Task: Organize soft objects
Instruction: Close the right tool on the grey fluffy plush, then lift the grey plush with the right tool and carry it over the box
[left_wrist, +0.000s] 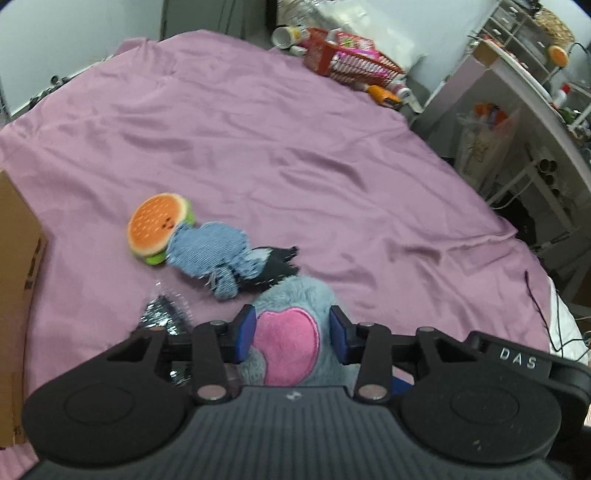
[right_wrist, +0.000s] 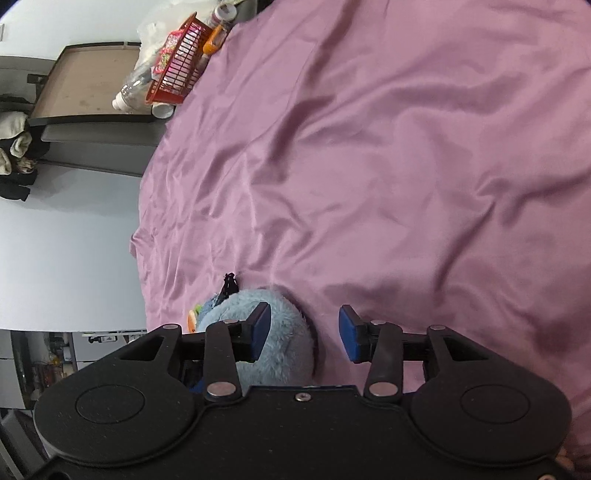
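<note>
A fluffy blue plush toy with a pink heart patch (left_wrist: 288, 343) lies on the purple bedsheet (left_wrist: 295, 166). It sits between the fingers of my left gripper (left_wrist: 292, 332), which is open with both blue pads close to its sides. Beyond it lie a burger plush (left_wrist: 160, 229), a frayed denim piece (left_wrist: 210, 254) and a black fabric scrap (left_wrist: 277, 269). My right gripper (right_wrist: 304, 332) is open over the sheet. The blue plush (right_wrist: 280, 332) reaches past its left finger into the gap. The burger plush (right_wrist: 192, 317) peeks out behind it.
A cardboard box (left_wrist: 18, 277) stands at the left edge. A shiny sequinned item (left_wrist: 162, 314) lies near my left finger. A red basket (left_wrist: 351, 55) with packets, cups and bottles sits at the bed's far corner. Shelves and bags (left_wrist: 487, 136) stand off the right side.
</note>
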